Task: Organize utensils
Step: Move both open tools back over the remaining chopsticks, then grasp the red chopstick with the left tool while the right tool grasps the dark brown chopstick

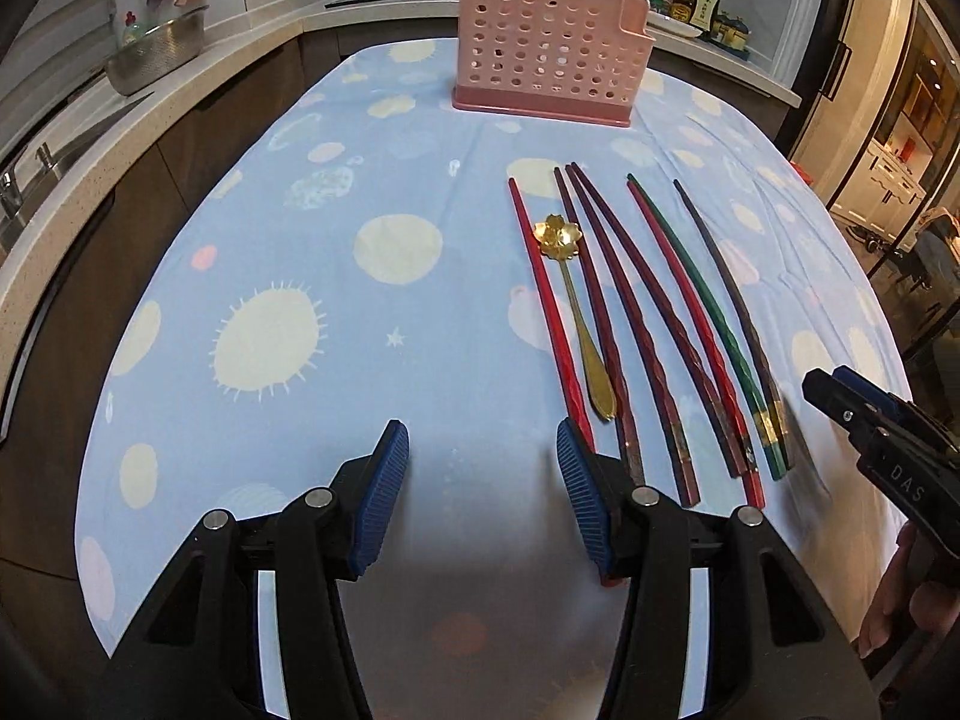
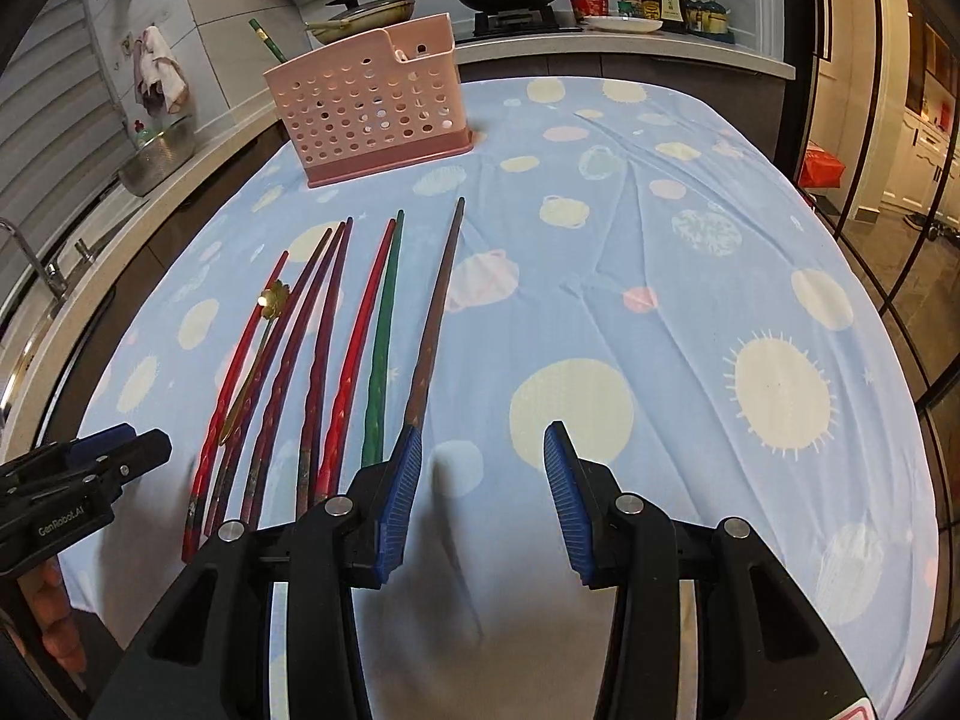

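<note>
Kitchen counters with a stove, pans and sauce bottles wrapped around a table [image 1: 390, 138] draped in a light-blue cloth [image 2: 600, 228] printed with pale suns and planets (creased towards the far right corner). Near its far edge stood a pink perforated utensil holder [image 1: 543, 54]. 7 chopsticks [image 1: 654, 330] and a gold flower-bowled spoon [image 1: 576, 306] lay side by side towards the near edge. Left gripper [image 1: 483, 450] and right gripper [image 2: 480, 456] both hovered with jaws parted, holding nothing.

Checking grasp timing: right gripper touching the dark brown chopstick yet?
Cannot tell. In the right wrist view the right gripper stands open; its left pad overlaps the dark brown chopstick end, with no visible gap or contact.
</note>
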A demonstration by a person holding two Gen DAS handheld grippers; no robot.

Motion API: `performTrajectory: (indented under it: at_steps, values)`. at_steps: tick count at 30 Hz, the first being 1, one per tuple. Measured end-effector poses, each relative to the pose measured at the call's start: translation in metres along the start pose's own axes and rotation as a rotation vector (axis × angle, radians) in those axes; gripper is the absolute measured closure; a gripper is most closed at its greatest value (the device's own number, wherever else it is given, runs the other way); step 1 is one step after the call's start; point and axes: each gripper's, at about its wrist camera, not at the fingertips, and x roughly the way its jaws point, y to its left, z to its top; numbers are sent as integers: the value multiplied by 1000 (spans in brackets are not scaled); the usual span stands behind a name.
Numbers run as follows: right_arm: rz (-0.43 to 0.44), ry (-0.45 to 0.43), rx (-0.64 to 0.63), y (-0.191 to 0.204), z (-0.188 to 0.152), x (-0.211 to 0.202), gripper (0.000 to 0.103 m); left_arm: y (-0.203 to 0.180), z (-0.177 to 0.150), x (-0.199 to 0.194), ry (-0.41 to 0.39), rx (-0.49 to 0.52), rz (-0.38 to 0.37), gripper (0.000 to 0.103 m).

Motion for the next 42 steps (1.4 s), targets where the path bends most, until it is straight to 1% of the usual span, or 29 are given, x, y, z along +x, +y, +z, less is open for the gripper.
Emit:
performTrajectory:
  at_steps: [5,9,12,14,17,34,38,42]
  values:
    - [12,-1,-16,8,-2,-1,62,-14,-5,-3,-1,24,-24,54]
    - [4,-2,-39,14,-3,1,63,-19,-9,1,8,39,-35,54]
    - [11,4,-38,16,-4,5,67,-21,-12,5,17,45,-36,54]
    - [12,11,-40,17,-5,8,71,-21,-14,8,28,42,-42,54]
    - [14,19,-43,18,-7,11,75,-23,-17,10,31,47,-35,54]
    - [-11,26,-89,23,-21,8,86,-19,-23,7,28,34,-32,56]
    - [-13,24,-88,21,-24,5,89,-18,-25,6,28,30,-29,58]
    - [-11,25,-84,18,-26,3,92,-14,-27,4,26,28,-24,66]
